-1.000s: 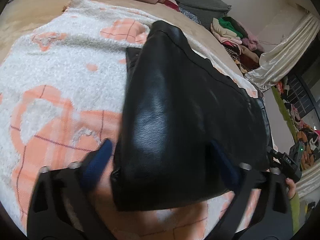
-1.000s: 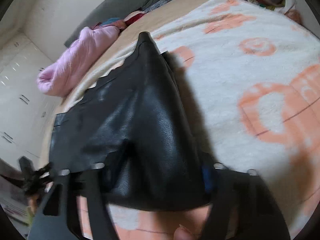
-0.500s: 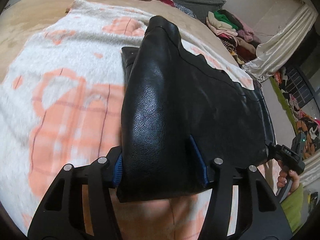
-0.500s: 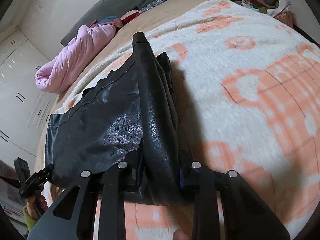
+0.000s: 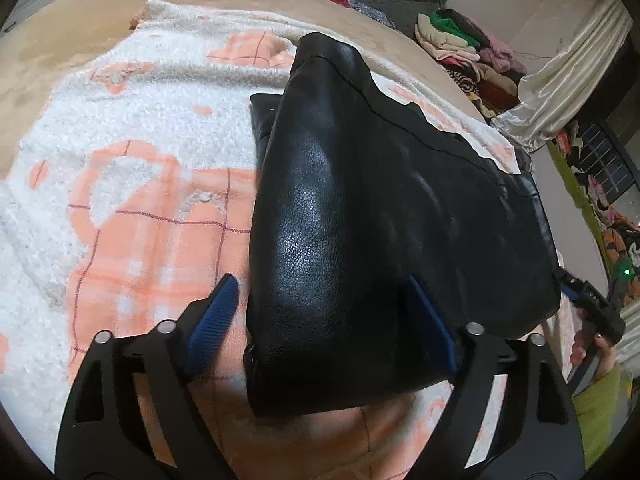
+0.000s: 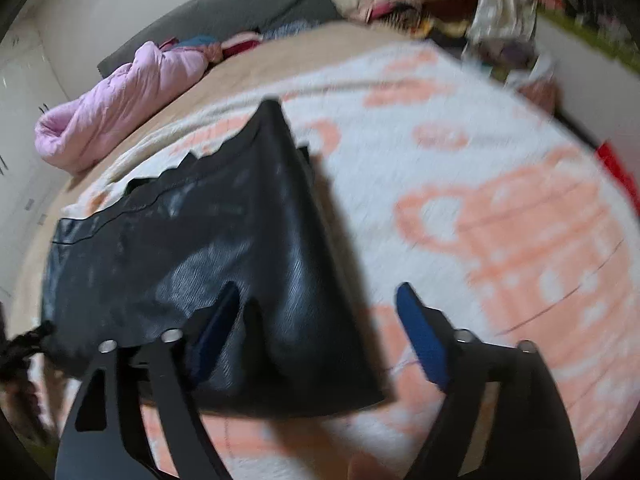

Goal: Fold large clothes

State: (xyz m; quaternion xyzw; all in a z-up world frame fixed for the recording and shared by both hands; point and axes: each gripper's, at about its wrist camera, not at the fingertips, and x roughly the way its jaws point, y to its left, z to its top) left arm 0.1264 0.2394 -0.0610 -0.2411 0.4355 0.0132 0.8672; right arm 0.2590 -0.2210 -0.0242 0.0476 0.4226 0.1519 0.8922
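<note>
While both tools hang over the bed, here's the layout:

Left gripper: jaws spreading apart, wide. The near corner of the black leather garment sits between the blue pads, but the left pad is clear of it; can't tell if the right one touches.

Right gripper: also opening. The garment's right edge lies between the fingers, and the right pad stands over bare blanket.

Garment: folded, lying on the white and peach blanket, near edge just ahead of both tools.

Open room: lots of bare blanket left of the garment in the left view, and to its right in the right view.

Left view only: the person's hand holding the other tool at the far right, and a clothes pile.

Right view only: blurry, pink quilt at the far edge of the bed.
</note>
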